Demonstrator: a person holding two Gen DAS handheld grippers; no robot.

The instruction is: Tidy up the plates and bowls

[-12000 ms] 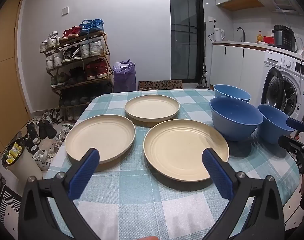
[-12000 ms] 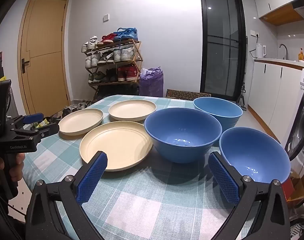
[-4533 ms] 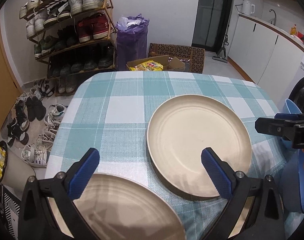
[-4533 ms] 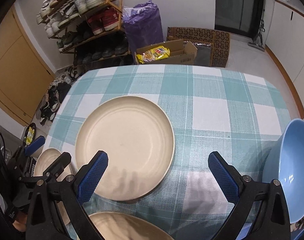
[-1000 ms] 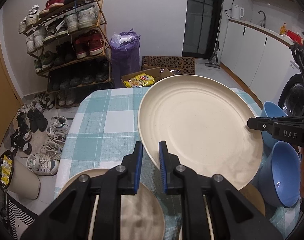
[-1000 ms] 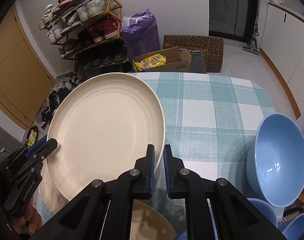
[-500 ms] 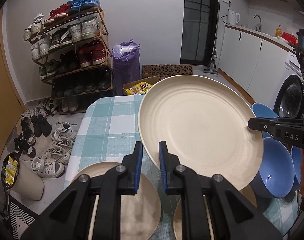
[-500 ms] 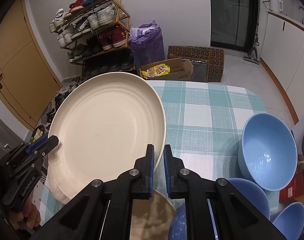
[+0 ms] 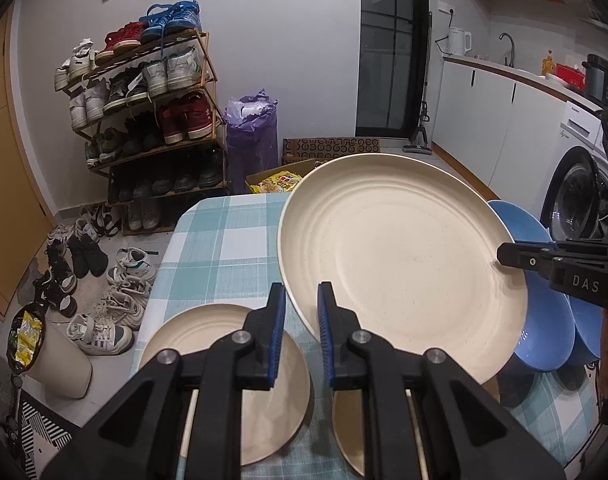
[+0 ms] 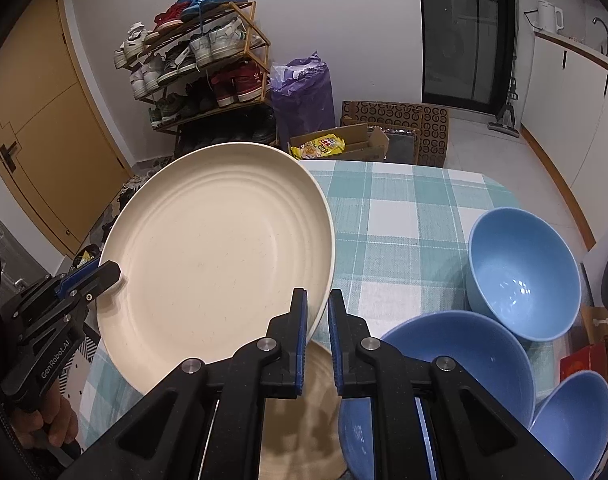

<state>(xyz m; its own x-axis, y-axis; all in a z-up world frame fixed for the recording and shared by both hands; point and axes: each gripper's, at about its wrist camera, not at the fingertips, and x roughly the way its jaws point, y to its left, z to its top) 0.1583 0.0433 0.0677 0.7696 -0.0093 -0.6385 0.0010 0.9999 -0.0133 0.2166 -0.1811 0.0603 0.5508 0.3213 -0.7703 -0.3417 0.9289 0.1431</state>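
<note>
Both grippers hold one cream plate [image 9: 400, 260] in the air above the table, tilted. My left gripper [image 9: 300, 304] is shut on its left rim; my right gripper [image 10: 315, 310] is shut on its right rim, with the plate [image 10: 220, 252] filling the left of that view. Two more cream plates lie on the checked tablecloth below: one at the left [image 9: 224, 376], one partly hidden under the held plate [image 9: 344, 428]. Three blue bowls stand at the right: a far one [image 10: 524, 276], a near one [image 10: 456, 364], and one at the corner [image 10: 572, 420].
The table [image 10: 396, 216] has a teal checked cloth; its far edge drops to the floor. Beyond it stand a shoe rack [image 9: 144, 120], a purple bag [image 9: 252, 140] and a cardboard box [image 10: 344, 144]. A washing machine [image 9: 584, 184] stands at the right.
The held plate has risen and come back toward me with both grippers. More of the lower plates and the blue bowls shows beneath it than a second ago.
</note>
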